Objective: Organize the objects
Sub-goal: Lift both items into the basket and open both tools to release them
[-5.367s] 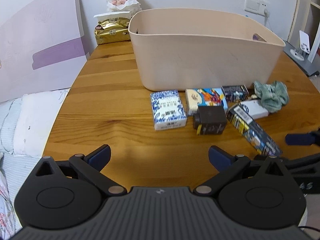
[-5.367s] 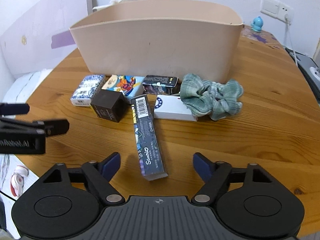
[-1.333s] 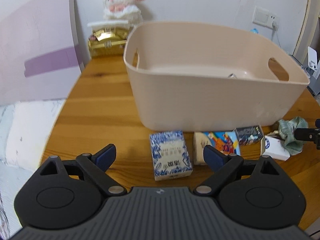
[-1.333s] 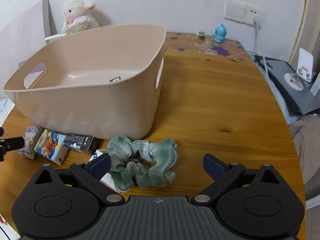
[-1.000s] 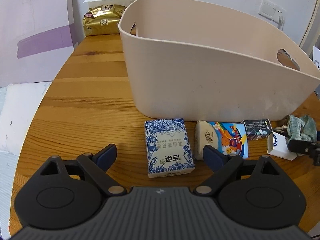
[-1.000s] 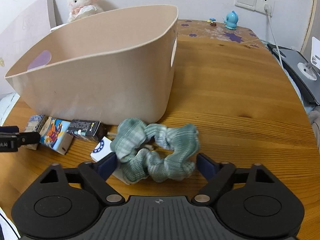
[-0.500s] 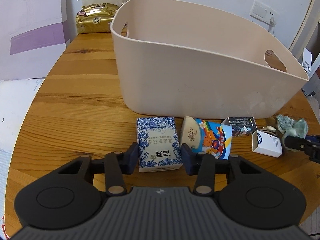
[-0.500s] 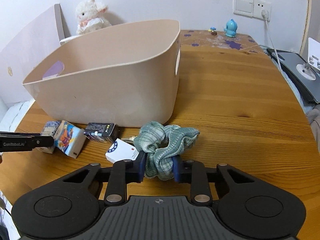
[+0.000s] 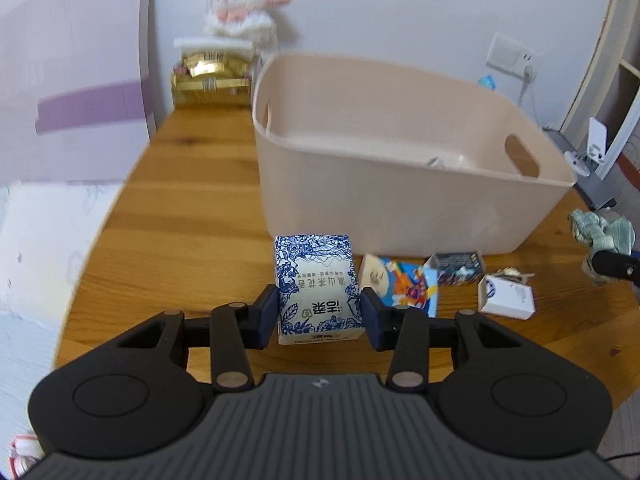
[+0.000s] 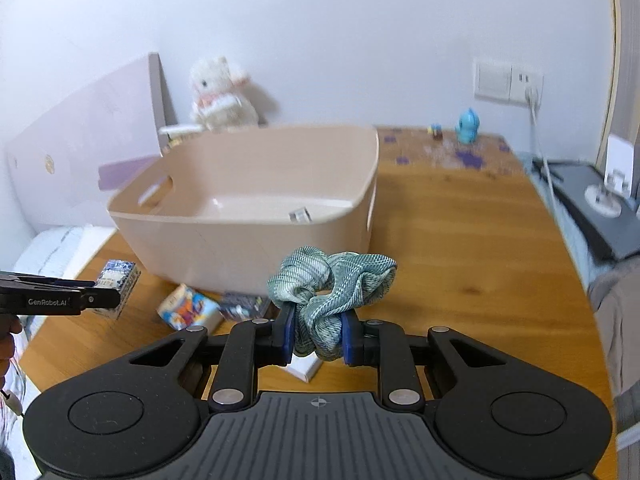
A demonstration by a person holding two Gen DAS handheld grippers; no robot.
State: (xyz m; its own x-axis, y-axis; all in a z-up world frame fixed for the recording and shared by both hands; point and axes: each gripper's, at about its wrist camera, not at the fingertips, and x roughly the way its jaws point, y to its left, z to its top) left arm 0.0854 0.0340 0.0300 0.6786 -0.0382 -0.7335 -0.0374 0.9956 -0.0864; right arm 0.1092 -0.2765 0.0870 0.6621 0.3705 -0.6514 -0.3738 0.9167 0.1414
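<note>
My left gripper (image 9: 320, 314) is shut on a blue-and-white patterned box (image 9: 316, 280) and holds it above the wooden table, in front of the beige bin (image 9: 400, 184). My right gripper (image 10: 319, 334) is shut on a green scrunchie (image 10: 332, 280) and holds it raised in front of the bin (image 10: 248, 216). The bin holds a small item (image 10: 299, 214) on its floor. On the table by the bin's front wall lie a colourful box (image 9: 400, 286), a small dark box (image 9: 458, 268) and a white box (image 9: 506, 296).
A plush lamb (image 9: 244, 4) and a gold packet (image 9: 208, 80) stand behind the bin. A blue figurine (image 10: 468, 126) stands at the far table edge. A grey device with a cable (image 10: 596, 204) lies off the table's right side. A lilac board (image 9: 72, 92) leans at left.
Both grippers have lifted off the table with their loads: the left with the patterned box, the right with the scrunchie. Both views now look down into the bin.
</note>
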